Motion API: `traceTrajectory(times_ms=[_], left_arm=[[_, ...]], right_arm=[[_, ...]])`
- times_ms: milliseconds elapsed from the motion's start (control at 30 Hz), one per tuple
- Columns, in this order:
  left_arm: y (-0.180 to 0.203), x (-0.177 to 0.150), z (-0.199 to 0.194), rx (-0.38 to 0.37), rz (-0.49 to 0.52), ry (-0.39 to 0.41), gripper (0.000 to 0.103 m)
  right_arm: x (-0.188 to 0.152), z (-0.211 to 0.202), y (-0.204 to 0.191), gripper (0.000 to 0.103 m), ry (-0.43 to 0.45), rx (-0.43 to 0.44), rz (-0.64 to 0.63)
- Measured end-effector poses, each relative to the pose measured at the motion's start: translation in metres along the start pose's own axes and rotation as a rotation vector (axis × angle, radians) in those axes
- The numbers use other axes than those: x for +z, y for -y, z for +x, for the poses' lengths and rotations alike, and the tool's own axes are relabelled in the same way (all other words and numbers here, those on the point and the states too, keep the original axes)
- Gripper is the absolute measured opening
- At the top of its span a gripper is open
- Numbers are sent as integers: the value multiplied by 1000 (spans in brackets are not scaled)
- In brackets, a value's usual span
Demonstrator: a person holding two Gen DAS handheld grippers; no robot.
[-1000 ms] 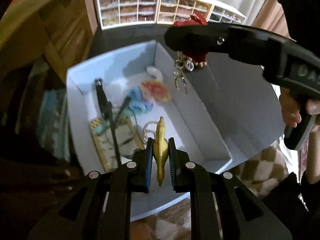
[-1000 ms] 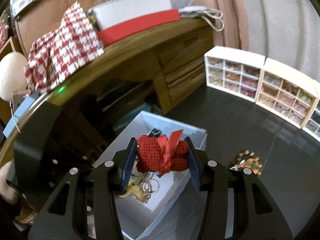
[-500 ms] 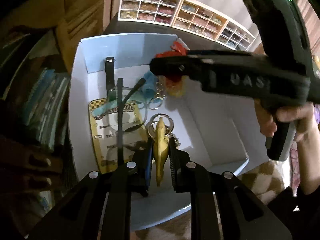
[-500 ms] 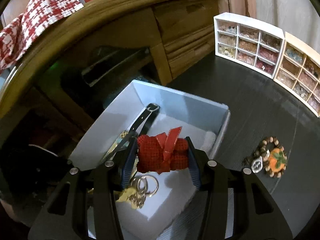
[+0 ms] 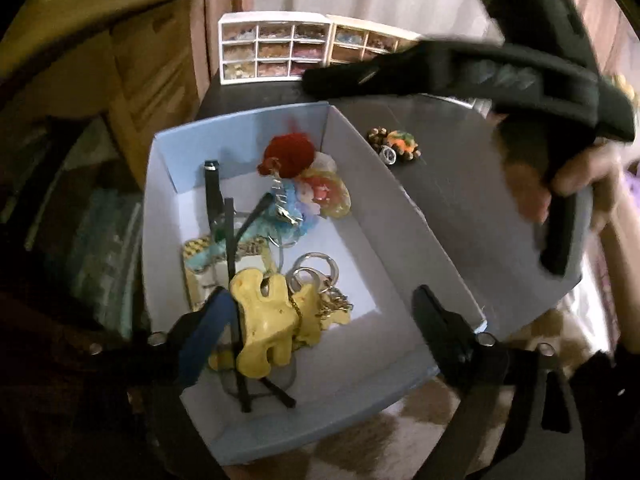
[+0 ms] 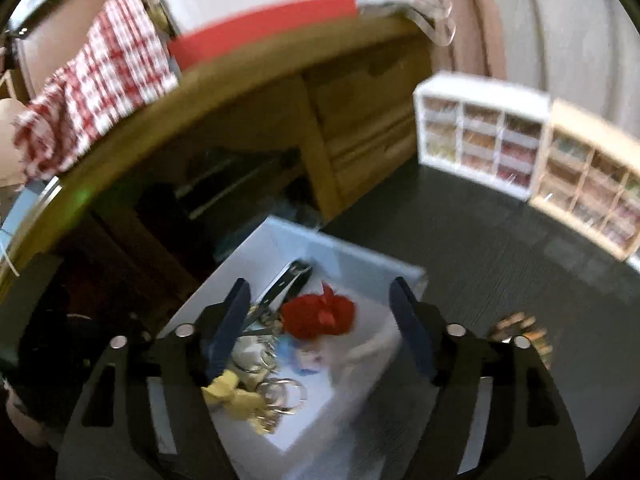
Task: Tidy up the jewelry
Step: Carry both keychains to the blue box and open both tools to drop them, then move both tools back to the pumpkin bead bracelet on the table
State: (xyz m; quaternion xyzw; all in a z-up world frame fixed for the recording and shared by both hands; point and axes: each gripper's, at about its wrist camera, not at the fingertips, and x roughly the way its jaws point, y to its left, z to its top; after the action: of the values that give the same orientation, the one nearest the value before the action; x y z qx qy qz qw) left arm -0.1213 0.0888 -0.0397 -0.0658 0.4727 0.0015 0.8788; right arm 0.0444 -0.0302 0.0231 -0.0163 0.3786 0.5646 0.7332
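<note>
Jaws wide on both grippers; we judge depositing done in pale blue cardboard box [image 5: 256, 128]; next, beaded orange charm [image 5: 396, 146], upper right.

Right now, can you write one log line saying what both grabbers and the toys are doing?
left gripper: open | right gripper: open | yellow rubbery animal keychain: in pale blue cardboard box | red knitted charm: in box | beaded orange charm: on table

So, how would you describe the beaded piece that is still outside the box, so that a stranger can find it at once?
Find the light blue box on the dark table. Just past its right wall, toward the little drawer cabinets, lies the beaded bracelet. It alone lies on the bare table, a ring of brown beads with an orange charm.
</note>
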Motion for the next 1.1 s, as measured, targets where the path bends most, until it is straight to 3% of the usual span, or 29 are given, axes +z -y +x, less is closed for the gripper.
traceTrajectory(times_ms=[167,333,467,700,867,933,1100], left_arm=[[0,10,-13,-33,-61,63,99],[-1,17,-16,-29,-64,190,99],[2,28,7,-65,-39,157,99],[3,40,34,-47,-8,123,99],[-5,54,42,-31,21,126,99],[-12,59,44,-21,5,131,99],[-27,80,25,-104,-41,194,99]], right_arm=[[-11,-51,38,96,116,-104,5],[-41,-80,77,96,120,-211,39],[-66,-83,92,95,102,-246,69],[-86,-61,100,87,33,-221,38],[-81,-35,111,73,-4,-181,8],[-76,-23,117,72,-36,-183,-11],[-68,-2,121,64,-86,-179,-58]])
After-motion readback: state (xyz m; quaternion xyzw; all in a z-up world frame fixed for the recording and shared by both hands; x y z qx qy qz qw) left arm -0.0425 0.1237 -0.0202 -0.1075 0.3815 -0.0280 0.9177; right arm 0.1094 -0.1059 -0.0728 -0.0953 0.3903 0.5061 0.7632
